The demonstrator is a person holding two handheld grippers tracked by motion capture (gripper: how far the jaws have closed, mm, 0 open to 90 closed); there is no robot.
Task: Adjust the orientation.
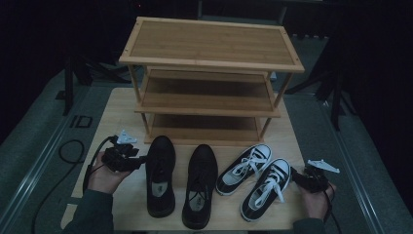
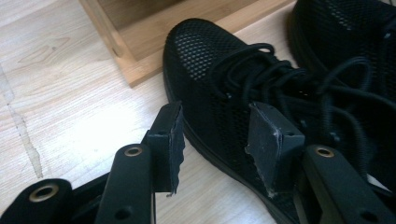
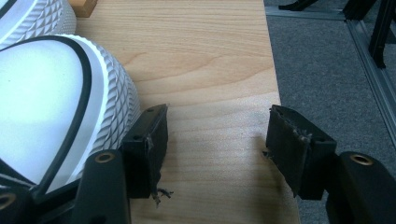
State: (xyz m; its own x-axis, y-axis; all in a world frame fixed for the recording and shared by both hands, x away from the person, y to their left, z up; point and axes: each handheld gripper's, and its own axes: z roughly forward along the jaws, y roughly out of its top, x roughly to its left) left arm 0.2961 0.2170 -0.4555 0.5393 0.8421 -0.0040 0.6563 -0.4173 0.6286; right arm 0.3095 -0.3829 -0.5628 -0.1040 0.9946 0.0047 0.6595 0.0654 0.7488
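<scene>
On the pale wooden table point(image 1: 104, 122), the spread left hand-held gripper point(image 2: 215, 140) straddles a black mesh shoe point(image 2: 219, 79).

My matt black fingers point(image 2: 170, 140), their rubbery pads ragged at the edges, frame a black shoe point(image 2: 219, 79) of open-weave mesh with cord laces, on a pale bench point(image 2: 70, 107) of smooth wood grain. My other hand's fingers point(image 3: 156, 140) meet a sneaker point(image 3: 56, 116) with a white, ridged rubber toe; the rack point(image 1: 209, 44) looks like satin-finished bamboo.
</scene>
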